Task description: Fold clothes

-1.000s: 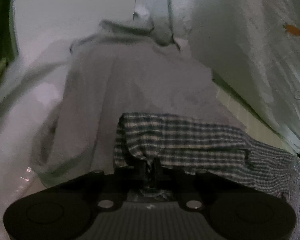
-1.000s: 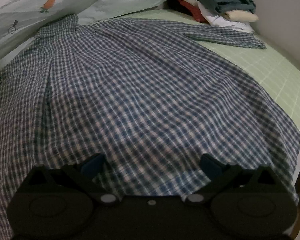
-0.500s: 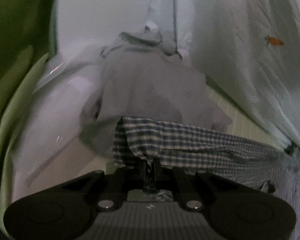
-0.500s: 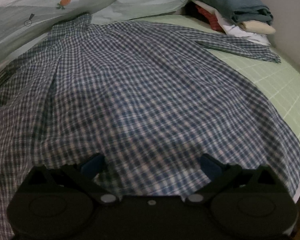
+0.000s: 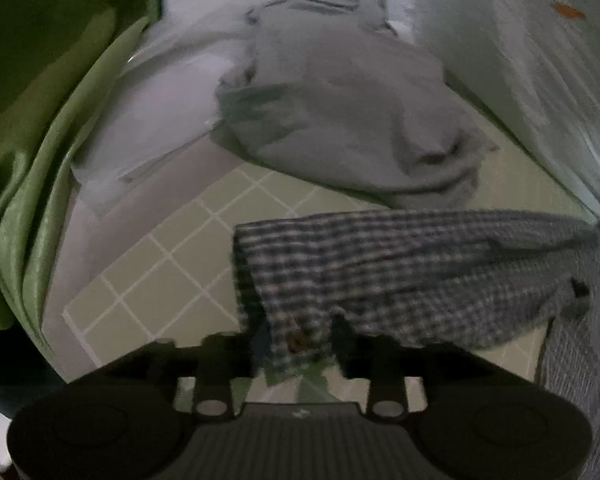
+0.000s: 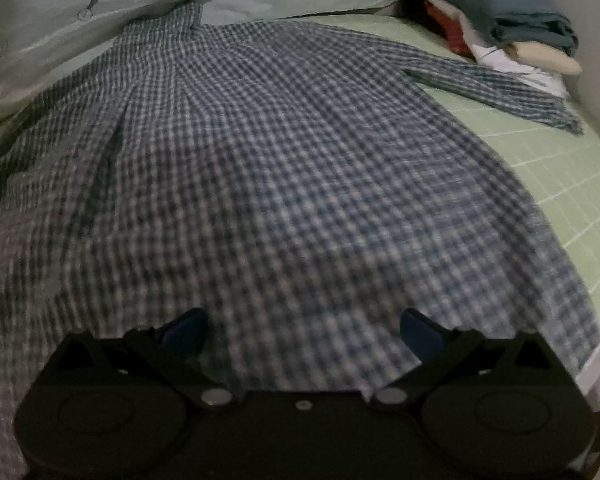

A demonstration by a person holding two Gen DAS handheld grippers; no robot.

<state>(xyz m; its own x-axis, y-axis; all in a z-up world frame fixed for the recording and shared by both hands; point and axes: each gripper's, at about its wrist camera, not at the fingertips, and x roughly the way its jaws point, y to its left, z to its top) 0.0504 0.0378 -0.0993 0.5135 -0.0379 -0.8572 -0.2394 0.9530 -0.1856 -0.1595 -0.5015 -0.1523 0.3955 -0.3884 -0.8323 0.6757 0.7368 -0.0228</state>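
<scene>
While we look along the left tongs, a fold of green cloth [image 5: 40,168] fills the far left edge, and beside it a pale lilac sheet [image 5: 148,128] lies rumpled; next comes the green mattress cover with its white grid [image 5: 168,280], bare in the lower middle; above it a grey garment [image 5: 340,112] lies in a loose heap; to the right a pale bedcover with a small orange print [image 5: 540,60] slopes down. Our left gripper [image 5: 296,340] has just been opening; its jaws now stand apart with the buttoned cuff of the checked sleeve [image 5: 400,268] between them, the cloth loose there, not pinched, and the sleeve runs away to the right over the mattress cover.

In the right wrist view the same pale bedcover [image 6: 80,8], with a carrot printed on it, lies along the top left; the checked shirt [image 6: 280,168] is spread flat across the bed, collar at the far end touching the bedcover, hem nearest us; our right gripper [image 6: 300,332] hangs over the hem with its blue-tipped jaws wide apart, grasping nothing; the other sleeve [image 6: 500,84] stretches to the right across the green cover; behind it, at the top right, a stack of folded clothes [image 6: 508,24] sits by the wall.
</scene>
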